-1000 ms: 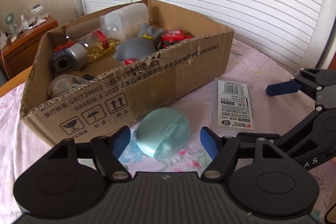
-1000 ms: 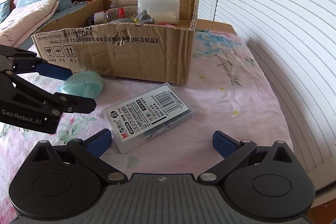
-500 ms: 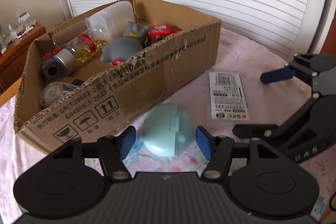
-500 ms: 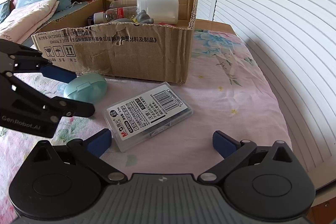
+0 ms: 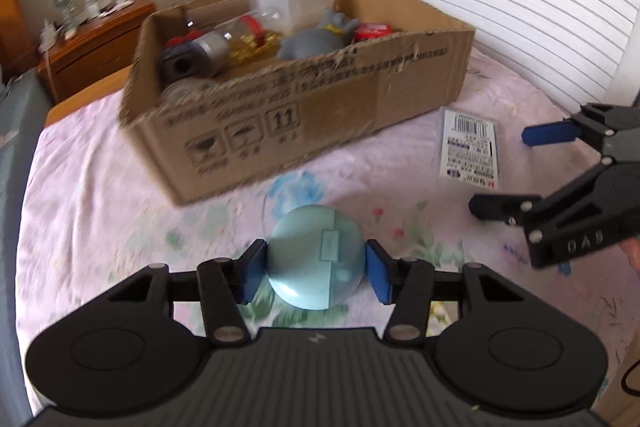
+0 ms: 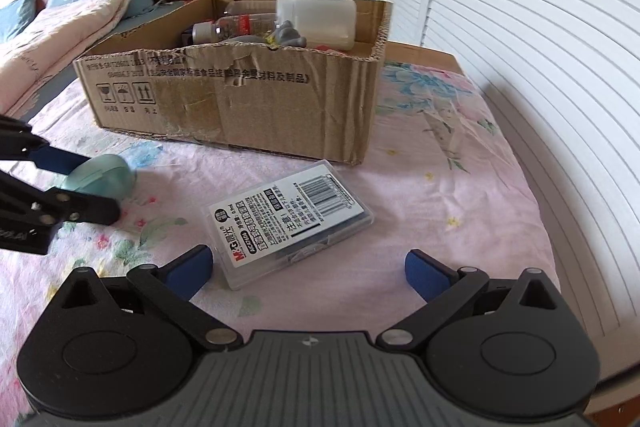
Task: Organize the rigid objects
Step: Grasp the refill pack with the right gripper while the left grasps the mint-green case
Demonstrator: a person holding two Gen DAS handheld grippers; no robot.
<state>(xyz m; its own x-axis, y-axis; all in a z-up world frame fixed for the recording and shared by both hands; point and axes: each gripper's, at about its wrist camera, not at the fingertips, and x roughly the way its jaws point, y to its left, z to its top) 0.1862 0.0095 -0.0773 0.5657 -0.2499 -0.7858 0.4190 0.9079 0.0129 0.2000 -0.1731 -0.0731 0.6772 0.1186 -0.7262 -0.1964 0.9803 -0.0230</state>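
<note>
Left claw (image 5: 316,269): its jaws have just been closing and now grip the round pale-teal plastic case (image 5: 316,259), one blue pad (image 5: 252,277) pressed to each side; whether the case is clear of the bed is hard to judge from this blurred view.

Right claw (image 6: 308,269): jaws spread wide, holding nothing, poised over the bed.

Flat clear plastic box with a white barcode label (image 6: 292,223): lies on the pink floral bedsheet (image 6: 460,227) just ahead of the right claw, between its fingers' line, touching neither.

Open brown cardboard carton (image 5: 304,103): stands on the bed beyond both claws, well ahead of the left one. Inside: a grey rubber animal figure (image 5: 316,39), a clear bottle with a red band (image 5: 240,39), a translucent white plastic container (image 6: 316,21), a red item (image 5: 372,31).
</note>
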